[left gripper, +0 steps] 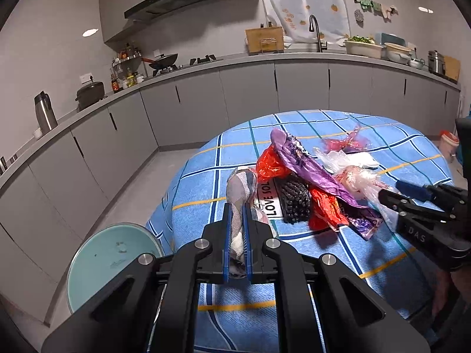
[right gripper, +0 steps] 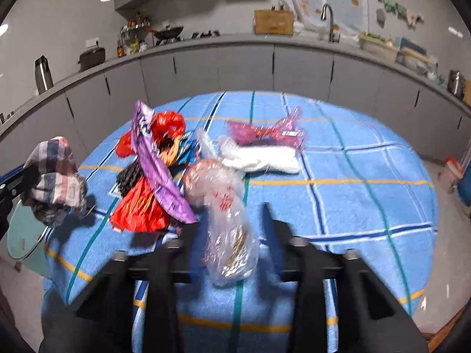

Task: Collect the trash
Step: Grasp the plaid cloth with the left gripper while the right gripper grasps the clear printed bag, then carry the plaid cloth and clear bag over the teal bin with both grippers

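Trash (left gripper: 306, 176) lies heaped toward the middle of a round surface (left gripper: 397, 144) covered in a blue checked cloth: a long purple wrapper (left gripper: 303, 161) draped over red plastic (left gripper: 269, 164), a dark knobbly piece (left gripper: 294, 197) beneath them, a clear crumpled bag (right gripper: 226, 206), something white (right gripper: 265, 158) and a pink wrapper (right gripper: 262, 129) behind it. A card printed "LOVE SOL" (left gripper: 269, 200) peeks out under the pile.

The near and right parts of the cloth are bare, so there is open room there; the far rim curves close to the grey kitchen cabinets (left gripper: 250, 88), with a strip of floor between. Off the left edge, down on the floor, stands a pale green bin (left gripper: 112, 259) with its mouth open upward.

The left hand-held gripper (left gripper: 238, 214) is clamped on a plaid rag (left gripper: 241, 188), its blue-edged fingers (left gripper: 226, 235) pressed together on the fabric. From the right wrist view the rag hangs in a bundle at the left edge of the surface, above the bin's rim.

The right hand-held gripper (right gripper: 229, 214) has its fingers spread apart on either side of the clear bag (this view is blurred, so whether the fingers touch the plastic cannot be told). In the left wrist view it reaches in from the right, its tips at the clear bag.
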{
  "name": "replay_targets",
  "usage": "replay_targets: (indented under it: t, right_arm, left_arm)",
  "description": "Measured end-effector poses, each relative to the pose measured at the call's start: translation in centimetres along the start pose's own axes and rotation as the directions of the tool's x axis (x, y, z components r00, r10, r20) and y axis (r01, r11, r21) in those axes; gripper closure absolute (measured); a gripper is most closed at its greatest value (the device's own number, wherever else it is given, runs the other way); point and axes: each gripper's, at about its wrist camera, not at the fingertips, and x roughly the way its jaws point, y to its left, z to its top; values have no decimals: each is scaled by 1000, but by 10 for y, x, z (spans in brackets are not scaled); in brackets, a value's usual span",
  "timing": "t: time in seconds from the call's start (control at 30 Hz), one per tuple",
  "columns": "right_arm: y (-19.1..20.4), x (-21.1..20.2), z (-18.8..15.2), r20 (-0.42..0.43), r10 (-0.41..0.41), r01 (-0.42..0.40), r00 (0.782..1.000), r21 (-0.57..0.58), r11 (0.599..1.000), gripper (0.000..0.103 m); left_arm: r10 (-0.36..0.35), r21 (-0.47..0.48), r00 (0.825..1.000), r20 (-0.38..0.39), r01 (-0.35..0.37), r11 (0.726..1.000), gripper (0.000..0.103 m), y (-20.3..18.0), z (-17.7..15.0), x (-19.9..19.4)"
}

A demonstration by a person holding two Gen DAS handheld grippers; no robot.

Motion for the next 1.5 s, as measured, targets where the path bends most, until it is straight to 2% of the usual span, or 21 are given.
replay_targets:
  t: [0.07, 0.2, 0.7, 1.5]
  right_arm:
    - [0, -1, -2, -2, 2, -2, 1000, -4, 1000, 88]
    - [-5, -12, -4, 28, -1, 1, 1000, 15, 1000, 93]
    - [4, -77, 8, 189, -15, 12, 982, 14, 1000, 93]
    - [71, -98, 20, 245, 121, -99, 962, -102, 990, 93]
  left_arm:
    - [-4, 0, 1000, -2, 4, 1000, 95, 0, -1, 0]
    - [-9, 3, 1000, 12, 8, 1000, 95, -1, 0, -7]
    - [24, -49, 996, 86, -20, 999, 95, 22, 2, -47]
    - [145, -146, 988, 58, -135, 980, 95, 75, -7, -60]
